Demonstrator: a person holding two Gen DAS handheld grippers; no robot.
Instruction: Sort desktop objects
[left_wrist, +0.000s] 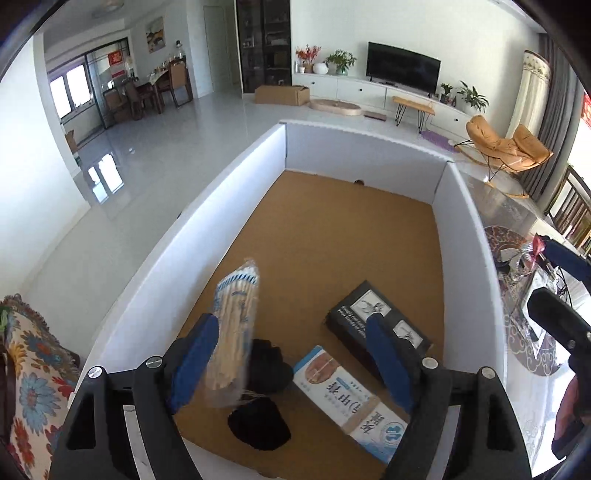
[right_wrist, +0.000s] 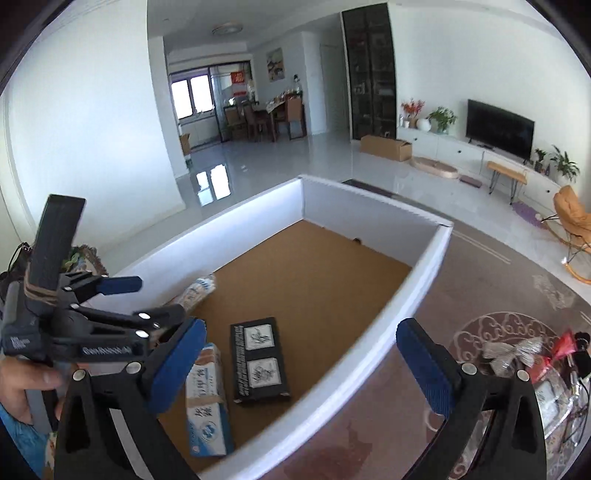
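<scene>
Here my left gripper (left_wrist: 295, 362) gapes over the box (left_wrist: 436, 184); the swab bundle (left_wrist: 234, 332) leans on its left finger, long axis toward twelve o'clock, right gripper (right_wrist: 299, 365) open too.

Blurred chopstick bundle (left_wrist: 234, 332) tilted upright, black box (left_wrist: 376, 321), blue-white box (left_wrist: 351, 398) lying flat

The tray (left_wrist: 465, 236) has smooth matt white walls and a rough cork-looking brown floor. The chopsticks (left_wrist: 232, 332) look like pale wood in crinkly clear plastic wrap, and the black box (left_wrist: 354, 314) is matt cardboard. The fingers (left_wrist: 195, 354) have grippy blue rubbery pads on black plastic, and the floor (left_wrist: 155, 140) is glossy tile.
</scene>
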